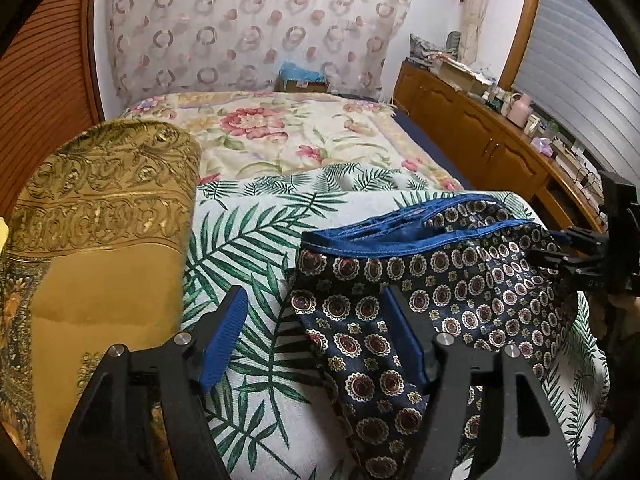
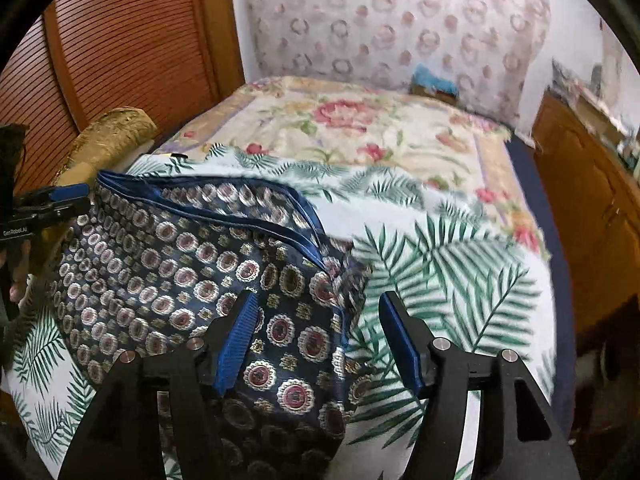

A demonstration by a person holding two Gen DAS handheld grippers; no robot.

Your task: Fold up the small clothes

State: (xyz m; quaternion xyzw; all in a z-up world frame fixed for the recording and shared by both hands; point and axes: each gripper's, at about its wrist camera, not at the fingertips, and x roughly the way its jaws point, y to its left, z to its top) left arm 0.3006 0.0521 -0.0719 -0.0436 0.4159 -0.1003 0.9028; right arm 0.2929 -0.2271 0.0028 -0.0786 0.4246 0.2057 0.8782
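Observation:
Navy shorts (image 1: 420, 280) with round medallion print and a blue waistband (image 1: 380, 242) lie spread on a palm-leaf cloth (image 1: 248, 240) on the bed. My left gripper (image 1: 314, 300) hovers open over the shorts' left edge, and the blue pads (image 1: 228, 332) stand clear of the fabric. In the right wrist view the same shorts (image 2: 168, 264) fill the left side. My right gripper (image 2: 320, 300) is open above their right edge, with cloth below the gap but not pinched. Each gripper also shows at the rim of the other's view: right gripper (image 1: 560, 244), left gripper (image 2: 80, 200).
A gold patterned bolster (image 1: 100, 220) lies close on the left. A floral bedspread (image 1: 280, 132) covers the far half of the bed. A wooden cabinet (image 1: 480, 128) with clutter on top runs along the right, and a slatted wooden door (image 2: 132, 40) stands at the left.

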